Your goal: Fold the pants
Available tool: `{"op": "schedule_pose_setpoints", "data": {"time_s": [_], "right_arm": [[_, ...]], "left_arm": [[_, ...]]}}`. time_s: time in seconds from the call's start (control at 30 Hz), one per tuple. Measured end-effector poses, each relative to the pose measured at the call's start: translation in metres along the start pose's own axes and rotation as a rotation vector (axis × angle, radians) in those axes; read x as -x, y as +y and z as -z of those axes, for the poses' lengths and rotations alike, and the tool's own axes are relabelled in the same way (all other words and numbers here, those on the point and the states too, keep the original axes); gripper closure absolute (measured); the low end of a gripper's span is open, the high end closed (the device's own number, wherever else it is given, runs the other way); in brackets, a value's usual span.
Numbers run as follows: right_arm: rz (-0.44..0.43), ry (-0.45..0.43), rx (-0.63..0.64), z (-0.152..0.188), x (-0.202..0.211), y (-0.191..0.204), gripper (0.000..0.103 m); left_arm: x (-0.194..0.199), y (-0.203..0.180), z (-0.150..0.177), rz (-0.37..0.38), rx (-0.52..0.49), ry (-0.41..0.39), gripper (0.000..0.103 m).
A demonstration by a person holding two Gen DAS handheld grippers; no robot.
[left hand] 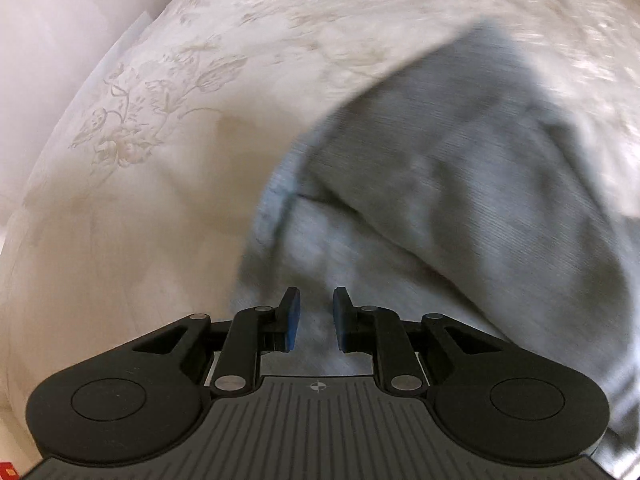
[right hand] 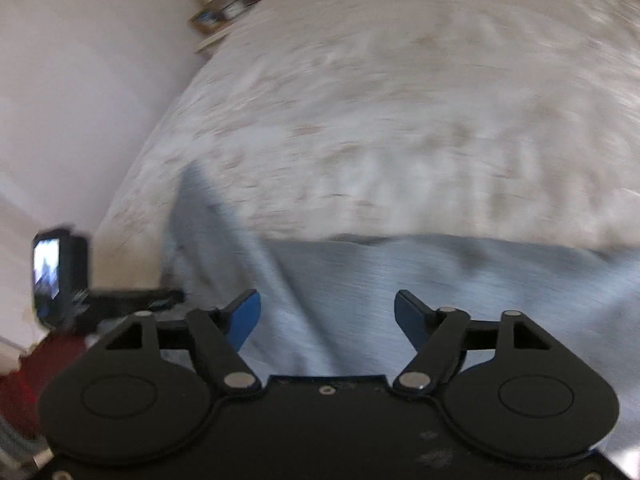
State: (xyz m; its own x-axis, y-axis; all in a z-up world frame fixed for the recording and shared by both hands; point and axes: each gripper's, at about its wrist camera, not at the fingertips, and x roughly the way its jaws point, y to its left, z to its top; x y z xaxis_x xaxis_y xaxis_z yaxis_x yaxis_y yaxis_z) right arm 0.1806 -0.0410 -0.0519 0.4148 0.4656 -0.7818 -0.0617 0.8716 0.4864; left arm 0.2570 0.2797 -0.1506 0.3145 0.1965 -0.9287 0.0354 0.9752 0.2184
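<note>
A cream bedspread (left hand: 168, 152) with a faint flower pattern covers the bed and fills most of both views. On it lie the grey pants (left hand: 460, 184); in the left wrist view they spread from the centre out to 3 and 5 o'clock, with one layer of cloth folded over another and a dark crease between the layers near the middle. In the right wrist view the pants (right hand: 400, 280) fill the lower half, their far edge running straight across from 9 to 3 o'clock against the bedspread (right hand: 400, 120). Both views are smeared by blur, so seams and hems cannot be made out.

The left gripper (left hand: 316, 318) points steeply down over the cloth at 6 o'clock, its blue pads a narrow gap apart with nothing pinched between them. The right gripper (right hand: 327, 320) stands wide apart above the pants, holding nothing; whether either touches the cloth cannot be told.

A pale wall (right hand: 80, 80) borders the bed at 9 to 11 o'clock. At 12 o'clock sits a blurred shelf of small items (right hand: 228, 8). At 8 o'clock in the right view appears the other gripper's camera with a small lit screen (right hand: 48, 268), and something red (right hand: 44, 368) below it.
</note>
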Motion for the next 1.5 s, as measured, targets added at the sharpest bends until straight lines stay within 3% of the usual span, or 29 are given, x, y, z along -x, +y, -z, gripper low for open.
{"op": "schedule_pose_setpoints", "data": {"time_s": [0.1,0.2,0.3,0.43,0.47,0.5,0.53,0.57,0.63,0.7,0.9,1.0,1.1,1.33,1.43,1.5], "right_arm": [[0.013,0.008,0.049,-0.009,-0.033,0.034,0.022],[0.027,0.031,0.071,-0.021,-0.063,0.054,0.022],[0.025,0.058,0.098,-0.031,-0.089,0.066,0.021],[0.026,0.091,0.173,-0.03,-0.11,0.079,0.022],[0.024,0.089,0.204,-0.028,-0.114,0.084,0.032],[0.023,0.088,0.234,-0.026,-0.118,0.087,0.062],[0.002,0.098,0.271,-0.023,-0.12,0.091,0.082],[-0.033,0.122,0.292,-0.02,-0.122,0.096,0.092],[-0.058,0.133,0.322,-0.012,-0.114,0.108,0.093],[-0.091,0.134,0.393,0.004,-0.1,0.124,0.093],[-0.076,0.226,0.591,0.067,-0.102,0.161,0.093],[-0.05,0.255,0.628,0.086,-0.116,0.169,0.093],[-0.036,0.263,0.625,0.089,-0.124,0.167,0.093],[-0.045,0.279,0.628,0.093,-0.125,0.171,0.093],[-0.038,0.278,0.642,0.102,-0.129,0.173,0.091],[-0.047,0.282,0.617,0.101,-0.125,0.169,0.089]], "left_arm": [[-0.022,0.016,-0.016,0.019,0.004,0.021,0.079],[-0.034,0.025,-0.024,0.046,0.007,0.026,0.065],[-0.037,0.033,-0.021,0.072,0.025,0.021,0.058],[-0.038,0.049,-0.01,0.108,0.06,-0.009,0.039],[-0.038,0.056,-0.007,0.131,0.076,-0.012,0.038],[-0.039,0.062,-0.006,0.152,0.092,-0.01,0.037],[-0.039,0.067,-0.005,0.17,0.107,-0.005,0.037],[-0.038,0.071,-0.004,0.178,0.114,-0.002,0.037],[-0.032,0.077,-0.003,0.161,0.11,-0.003,0.04],[-0.022,0.088,-0.003,0.095,0.117,-0.023,0.042],[0.016,0.129,-0.002,0.029,0.231,-0.118,0.042],[0.039,0.123,-0.005,0.051,0.206,-0.174,0.042],[0.048,0.097,-0.007,0.106,0.114,-0.193,0.042],[0.042,0.021,0.018,0.254,-0.112,-0.134,0.042],[0.022,0.006,0.044,0.21,-0.174,-0.049,0.041],[0.01,0.009,0.064,0.209,-0.162,-0.014,0.037]]}}
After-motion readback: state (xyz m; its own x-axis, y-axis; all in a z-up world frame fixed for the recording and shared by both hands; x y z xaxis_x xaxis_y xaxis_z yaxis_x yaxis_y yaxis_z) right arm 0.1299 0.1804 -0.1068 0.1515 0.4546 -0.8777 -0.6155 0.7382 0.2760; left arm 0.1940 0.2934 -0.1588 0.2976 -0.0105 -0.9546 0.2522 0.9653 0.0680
